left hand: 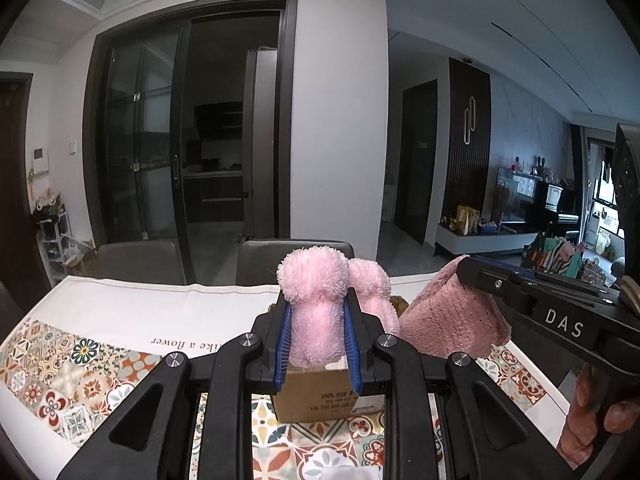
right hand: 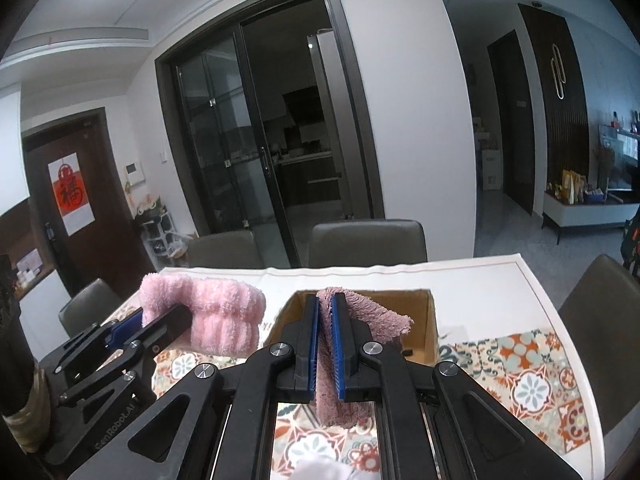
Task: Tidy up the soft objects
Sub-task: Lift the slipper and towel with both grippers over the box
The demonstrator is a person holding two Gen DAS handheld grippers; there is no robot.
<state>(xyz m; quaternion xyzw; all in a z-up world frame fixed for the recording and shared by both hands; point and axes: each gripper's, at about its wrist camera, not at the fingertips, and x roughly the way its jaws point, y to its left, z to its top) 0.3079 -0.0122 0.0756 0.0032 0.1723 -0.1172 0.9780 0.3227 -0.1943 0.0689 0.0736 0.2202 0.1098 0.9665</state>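
Observation:
My left gripper (left hand: 318, 312) is shut on a fluffy light-pink rolled towel (left hand: 316, 300), held above the table; the same gripper (right hand: 160, 316) and towel (right hand: 224, 316) show at the left of the right wrist view. My right gripper (right hand: 325, 304) is shut on a flat dusty-pink cloth (right hand: 376, 320) that hangs between and beside its blue pads. From the left wrist view, that gripper (left hand: 464, 270) and cloth (left hand: 448, 320) come in from the right. An open cardboard box (right hand: 428, 324) stands on the table just below and behind both; its front wall (left hand: 316, 396) shows under the left gripper.
The table carries a white cloth with patterned tiles (right hand: 520, 384). Grey chairs (right hand: 368, 242) line its far side and another chair (right hand: 600, 320) stands at the right. A person's hand (left hand: 592, 412) grips the right tool. Dark glass sliding doors (left hand: 192, 128) stand behind.

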